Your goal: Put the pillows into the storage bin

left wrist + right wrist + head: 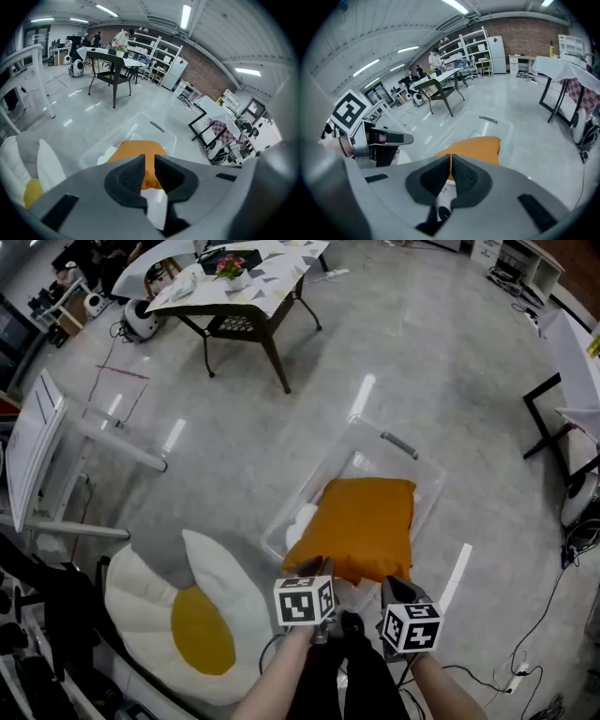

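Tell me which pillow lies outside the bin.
The white egg-shaped pillow with the yellow centre, on the floor left of the storage bin; the orange pillow lies inside it.

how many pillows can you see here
3: an orange pillow lying in the bin, an egg pillow on the floor left of it, a white pillow beside that. White under the orange one may be a fourth.
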Demonstrator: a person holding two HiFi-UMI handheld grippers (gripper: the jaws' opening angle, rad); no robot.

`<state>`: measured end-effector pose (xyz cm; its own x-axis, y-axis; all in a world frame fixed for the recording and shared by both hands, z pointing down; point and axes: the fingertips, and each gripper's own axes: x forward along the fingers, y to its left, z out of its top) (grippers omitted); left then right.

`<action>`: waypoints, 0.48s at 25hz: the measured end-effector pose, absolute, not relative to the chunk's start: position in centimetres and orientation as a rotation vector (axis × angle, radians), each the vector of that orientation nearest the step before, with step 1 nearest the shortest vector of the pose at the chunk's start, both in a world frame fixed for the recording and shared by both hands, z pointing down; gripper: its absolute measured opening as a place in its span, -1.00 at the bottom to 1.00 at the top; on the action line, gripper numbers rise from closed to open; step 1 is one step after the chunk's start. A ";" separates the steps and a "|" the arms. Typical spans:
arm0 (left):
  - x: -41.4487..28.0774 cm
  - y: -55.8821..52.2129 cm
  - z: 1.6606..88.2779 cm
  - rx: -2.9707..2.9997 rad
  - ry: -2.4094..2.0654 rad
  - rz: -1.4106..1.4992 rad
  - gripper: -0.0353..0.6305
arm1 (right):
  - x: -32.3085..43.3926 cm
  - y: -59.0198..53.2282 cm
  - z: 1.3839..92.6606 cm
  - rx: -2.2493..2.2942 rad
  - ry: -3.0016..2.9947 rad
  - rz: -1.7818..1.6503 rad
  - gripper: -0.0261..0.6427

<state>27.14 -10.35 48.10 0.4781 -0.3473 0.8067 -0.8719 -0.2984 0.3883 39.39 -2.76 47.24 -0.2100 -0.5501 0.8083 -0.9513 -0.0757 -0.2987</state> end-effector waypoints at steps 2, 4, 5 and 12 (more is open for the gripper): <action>24.8 -9.9 47.0 1.862 -1.063 0.732 -0.73 | 37.7 -2.8 46.7 1.573 -1.796 1.190 -0.89; 22.4 -9.3 45.8 1.861 -1.110 0.694 -0.75 | 36.0 -2.6 46.1 1.529 -1.826 1.166 -0.90; 21.3 -9.0 45.1 1.860 -1.133 0.676 -0.77 | 35.2 -2.5 45.8 1.509 -1.839 1.155 -0.90; 14.8 -5.9 42.1 1.842 -1.255 0.616 -0.80 | 29.6 -2.4 43.6 1.389 -1.933 1.069 -0.92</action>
<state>14.80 -5.90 42.08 0.3875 -0.5279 0.7558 -0.9208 -0.1817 0.3452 29.64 -2.38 43.58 -0.3342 -0.5261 0.7820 -0.9420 0.1601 -0.2949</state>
